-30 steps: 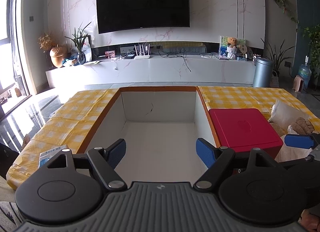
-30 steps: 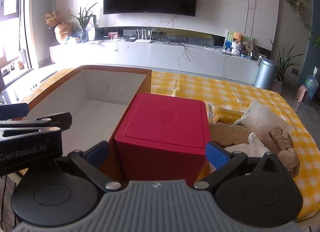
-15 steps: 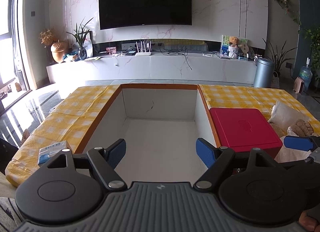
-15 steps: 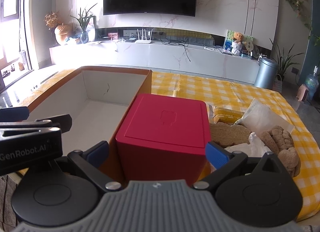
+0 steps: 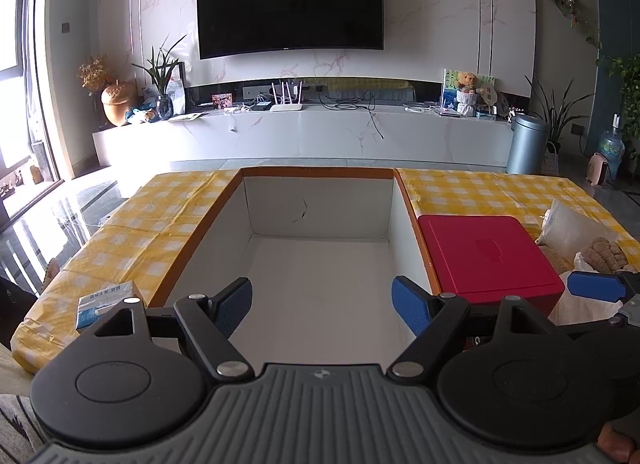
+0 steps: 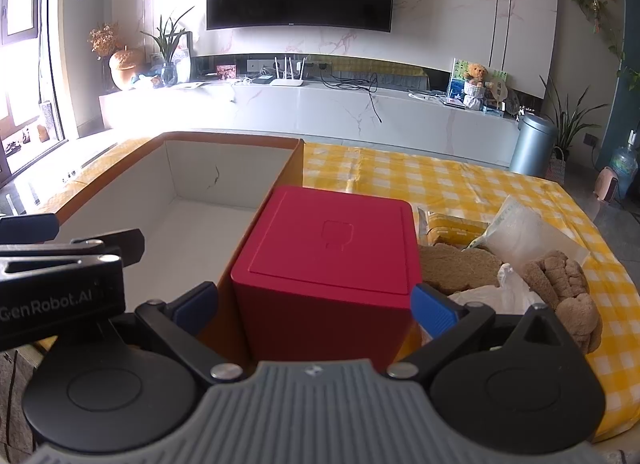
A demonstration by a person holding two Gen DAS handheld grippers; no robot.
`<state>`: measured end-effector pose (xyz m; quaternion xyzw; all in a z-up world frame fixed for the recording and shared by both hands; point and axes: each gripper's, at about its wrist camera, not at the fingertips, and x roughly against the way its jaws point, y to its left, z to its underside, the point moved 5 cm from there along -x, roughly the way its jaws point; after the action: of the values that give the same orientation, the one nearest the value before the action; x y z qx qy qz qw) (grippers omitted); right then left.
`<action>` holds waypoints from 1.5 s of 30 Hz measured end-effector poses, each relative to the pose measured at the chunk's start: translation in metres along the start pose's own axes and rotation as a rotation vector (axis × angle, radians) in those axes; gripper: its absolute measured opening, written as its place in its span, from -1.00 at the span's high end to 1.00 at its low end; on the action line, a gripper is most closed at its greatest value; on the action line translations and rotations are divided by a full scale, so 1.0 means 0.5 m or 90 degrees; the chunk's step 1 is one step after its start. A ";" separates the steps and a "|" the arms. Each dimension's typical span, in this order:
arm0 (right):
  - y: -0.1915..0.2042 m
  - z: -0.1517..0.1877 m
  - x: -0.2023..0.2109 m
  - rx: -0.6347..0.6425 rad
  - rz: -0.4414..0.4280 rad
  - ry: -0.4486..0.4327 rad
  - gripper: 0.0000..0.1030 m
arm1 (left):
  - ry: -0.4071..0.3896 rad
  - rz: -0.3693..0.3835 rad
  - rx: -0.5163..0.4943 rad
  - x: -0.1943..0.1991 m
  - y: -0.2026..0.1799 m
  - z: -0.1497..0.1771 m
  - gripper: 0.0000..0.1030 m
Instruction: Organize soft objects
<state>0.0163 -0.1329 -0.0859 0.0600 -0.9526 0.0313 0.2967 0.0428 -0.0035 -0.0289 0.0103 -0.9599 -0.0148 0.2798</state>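
A large open box (image 5: 320,219) with orange rim and white inside stands on the yellow checked table; it also shows in the right wrist view (image 6: 192,183). My left gripper (image 5: 322,306) is open and empty above its near end. My right gripper (image 6: 316,306) is open and empty, its fingers either side of the near face of a red box (image 6: 332,256), apart from it. The red box (image 5: 486,260) stands right of the large box. A brown plush toy (image 6: 560,284), a white plastic bag (image 6: 496,292) and a clear pouch (image 6: 524,240) lie right of it.
A small blue-and-white carton (image 5: 106,302) lies on the table's left near corner. A yellow packet (image 6: 452,225) lies behind the plush pile. Beyond the table are a white TV bench (image 5: 304,135), a wall TV and a grey bin (image 5: 526,143).
The left gripper has drawn back and risen slightly, so the carton shows more. The right gripper has barely moved. Both stay open.
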 end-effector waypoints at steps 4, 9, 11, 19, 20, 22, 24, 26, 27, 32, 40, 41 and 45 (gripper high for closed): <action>0.000 0.000 0.001 0.000 0.000 0.002 -0.95 | 0.000 0.001 0.000 0.000 0.000 0.000 -0.81; 0.001 0.001 0.002 0.001 0.001 0.003 -0.95 | -0.001 0.001 -0.001 0.000 -0.001 0.001 -0.81; 0.001 0.001 0.002 0.001 0.001 0.004 -0.95 | -0.004 -0.002 -0.004 0.000 -0.002 0.002 -0.81; -0.001 0.003 -0.003 0.000 0.002 0.010 -0.95 | -0.009 -0.010 -0.013 0.000 -0.006 0.005 -0.81; -0.002 0.002 -0.003 -0.001 0.001 0.010 -0.95 | -0.010 -0.011 -0.013 0.000 -0.007 0.005 -0.81; -0.002 0.002 -0.003 -0.002 -0.001 0.009 -0.95 | -0.013 -0.010 -0.014 0.001 -0.009 0.005 -0.81; -0.003 0.002 -0.003 -0.005 -0.004 0.008 -0.95 | -0.015 0.008 -0.010 0.004 -0.011 0.004 -0.81; -0.002 0.002 -0.003 -0.007 -0.007 0.007 -0.95 | -0.017 0.022 -0.011 0.009 -0.016 0.003 -0.81; -0.001 0.002 -0.004 -0.007 -0.008 0.008 -0.95 | -0.023 0.023 -0.016 0.012 -0.020 0.002 -0.81; -0.005 0.004 -0.007 -0.007 -0.006 0.012 -0.95 | -0.026 0.025 -0.023 0.015 -0.024 0.001 -0.81; -0.057 -0.007 0.008 -0.065 -0.001 0.011 -0.95 | -0.061 0.045 -0.062 0.059 -0.040 -0.028 -0.81; -0.073 -0.007 0.012 -0.076 0.010 0.016 -0.95 | -0.066 0.051 -0.074 0.064 -0.048 -0.032 -0.81; -0.150 -0.011 0.032 -0.133 0.028 0.015 -0.95 | -0.070 0.077 -0.092 0.074 -0.083 -0.046 -0.82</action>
<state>0.0162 -0.2083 -0.0704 0.0074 -0.9482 -0.0613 0.3115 0.0243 -0.0463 0.0089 -0.0687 -0.9691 -0.0672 0.2272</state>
